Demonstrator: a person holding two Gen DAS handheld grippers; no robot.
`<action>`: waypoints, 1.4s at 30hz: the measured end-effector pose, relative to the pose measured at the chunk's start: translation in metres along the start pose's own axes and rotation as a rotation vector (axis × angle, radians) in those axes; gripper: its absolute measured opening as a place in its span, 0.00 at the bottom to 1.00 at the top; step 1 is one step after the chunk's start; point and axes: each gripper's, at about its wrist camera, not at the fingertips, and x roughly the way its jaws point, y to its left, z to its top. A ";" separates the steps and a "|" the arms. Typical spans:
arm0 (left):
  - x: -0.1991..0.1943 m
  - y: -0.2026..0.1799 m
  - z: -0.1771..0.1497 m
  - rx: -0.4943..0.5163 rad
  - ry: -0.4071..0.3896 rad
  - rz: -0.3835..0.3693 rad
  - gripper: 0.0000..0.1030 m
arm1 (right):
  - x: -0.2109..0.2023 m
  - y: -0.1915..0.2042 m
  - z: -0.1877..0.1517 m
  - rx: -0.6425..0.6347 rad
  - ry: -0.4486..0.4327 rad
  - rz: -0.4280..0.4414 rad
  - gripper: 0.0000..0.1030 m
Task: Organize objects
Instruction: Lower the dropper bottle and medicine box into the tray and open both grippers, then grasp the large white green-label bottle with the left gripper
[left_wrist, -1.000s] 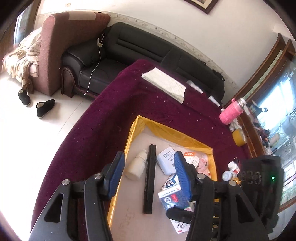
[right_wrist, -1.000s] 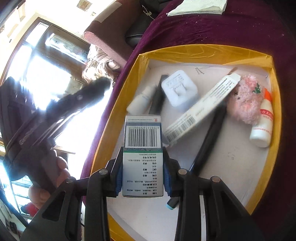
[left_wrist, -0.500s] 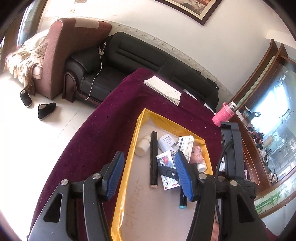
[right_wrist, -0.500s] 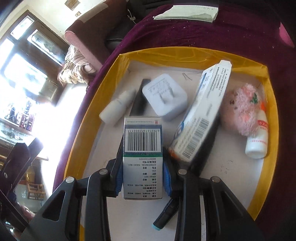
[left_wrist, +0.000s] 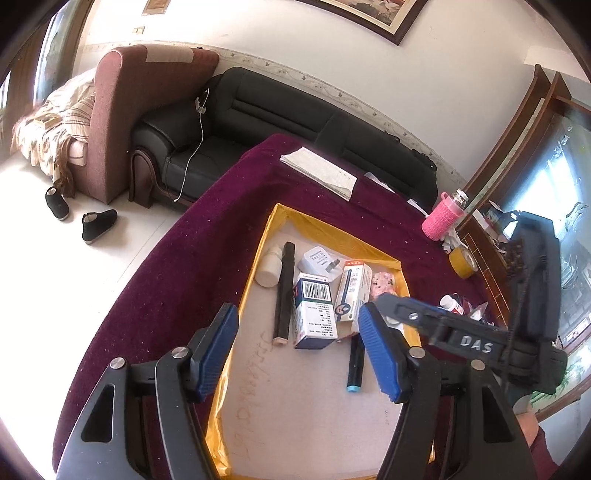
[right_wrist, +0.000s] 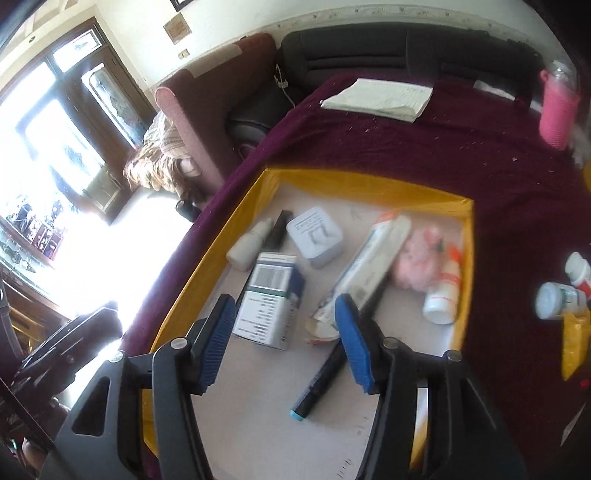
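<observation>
A yellow-rimmed tray on the purple tablecloth holds a white and blue medicine box, a long white carton, a white charger, a small white bottle, a black bar, a black marker with a blue cap, a pink plush and an orange-capped bottle. My left gripper is open and empty above the tray's near part. My right gripper is open, raised just behind the medicine box, which lies free in the tray.
On the cloth outside the tray: a folded paper, a pink bottle, a yellow tape roll and small medicine bottles. A black sofa and a red armchair stand beyond the table.
My right gripper has opened and let go of the medicine box, which now lies in the tray, and has drawn back. My left gripper has pulled back and up, staying open.
</observation>
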 end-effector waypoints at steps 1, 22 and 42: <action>0.000 -0.003 -0.003 0.001 0.005 0.000 0.60 | -0.015 -0.007 -0.004 0.001 -0.033 -0.018 0.56; 0.022 -0.192 -0.119 0.138 0.235 -0.257 0.60 | -0.223 -0.222 -0.173 0.432 -0.400 -0.360 0.67; 0.072 -0.270 -0.098 0.434 0.219 -0.109 0.60 | -0.222 -0.311 -0.120 0.468 -0.486 -0.329 0.69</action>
